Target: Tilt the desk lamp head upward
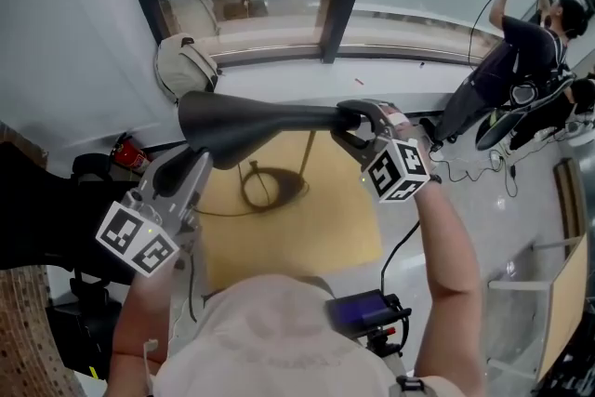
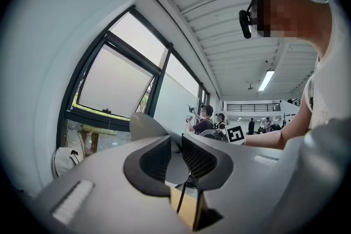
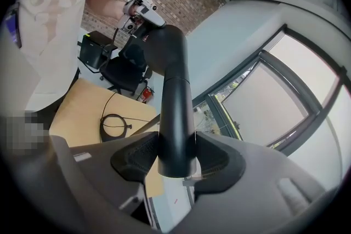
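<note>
Holding the black lamp head (image 1: pixel 251 121) roughly level across the middle of the head view, above the tan table (image 1: pixel 307 237) and apart from it. At the right of that frame, right gripper (image 1: pixel 356 133) with fingers clamped on the narrow tube end. At lower left, left gripper (image 1: pixel 197 170) reaching up to the wide end, fingers nearly together and, going by its own view, nipped on the thin pale rim there. Judged as mid-tilt, with the upward swing not yet finished. Risks from here: slipping off that thin rim if pushed up too fast, given so little bite; rolling the round tube inside the right fingers instead of turning the hinge; dragging the whole lamp by its thin stem (image 1: pixel 307 158) and shifting the dark ring (image 1: pixel 270 186) on the table, if not steadied against the lift; snagging the cable. Only in the head view: both grippers at once, and the ring lying beneath the lamp head. Only in the right gripper view: pads pressed on both sides of the tube, plus the full run of the lamp head up toward the left gripper's marker cube at upper left. Only in the left gripper view: the narrow slot between its fingers with the pale rim in it, but no sight of the right fingers' grip.
</note>
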`<state>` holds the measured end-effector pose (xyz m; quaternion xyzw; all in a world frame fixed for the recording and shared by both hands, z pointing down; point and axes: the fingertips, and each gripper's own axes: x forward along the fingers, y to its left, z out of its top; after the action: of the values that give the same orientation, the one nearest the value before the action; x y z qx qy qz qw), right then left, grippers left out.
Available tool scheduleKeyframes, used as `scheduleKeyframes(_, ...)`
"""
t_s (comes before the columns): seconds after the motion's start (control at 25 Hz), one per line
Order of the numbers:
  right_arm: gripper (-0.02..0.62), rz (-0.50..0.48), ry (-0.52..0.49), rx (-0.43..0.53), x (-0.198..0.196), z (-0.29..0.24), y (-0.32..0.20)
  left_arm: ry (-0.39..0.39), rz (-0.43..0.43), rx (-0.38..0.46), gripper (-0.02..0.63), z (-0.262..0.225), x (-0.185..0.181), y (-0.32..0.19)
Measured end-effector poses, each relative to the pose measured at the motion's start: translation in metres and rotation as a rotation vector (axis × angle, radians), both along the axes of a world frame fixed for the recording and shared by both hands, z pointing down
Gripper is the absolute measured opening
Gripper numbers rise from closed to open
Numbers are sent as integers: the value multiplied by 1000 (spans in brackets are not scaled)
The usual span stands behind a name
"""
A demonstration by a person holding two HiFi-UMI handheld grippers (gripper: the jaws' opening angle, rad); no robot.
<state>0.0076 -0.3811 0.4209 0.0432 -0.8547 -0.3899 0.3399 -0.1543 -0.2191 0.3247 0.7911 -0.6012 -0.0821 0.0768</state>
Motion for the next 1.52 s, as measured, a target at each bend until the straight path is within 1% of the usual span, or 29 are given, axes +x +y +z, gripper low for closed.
scheduleKeyframes(0.32, 224, 35, -57, -44, -2, 4, 6, -76, -7, 5, 63, -20, 6, 2)
scheduleKeyframes(0.76, 222, 108, -137, -114, -3, 10, 15, -150, 1, 43, 61, -51, 20, 4)
scheduleKeyframes(1.0, 224, 145, -191, -163, -4, 12, 15, -188, 13, 44, 60, -68, 31, -3)
scheduleKeyframes(1.52, 222, 182, -277, -267, -5, 18, 20, -286, 66, 74, 61, -98, 57, -12)
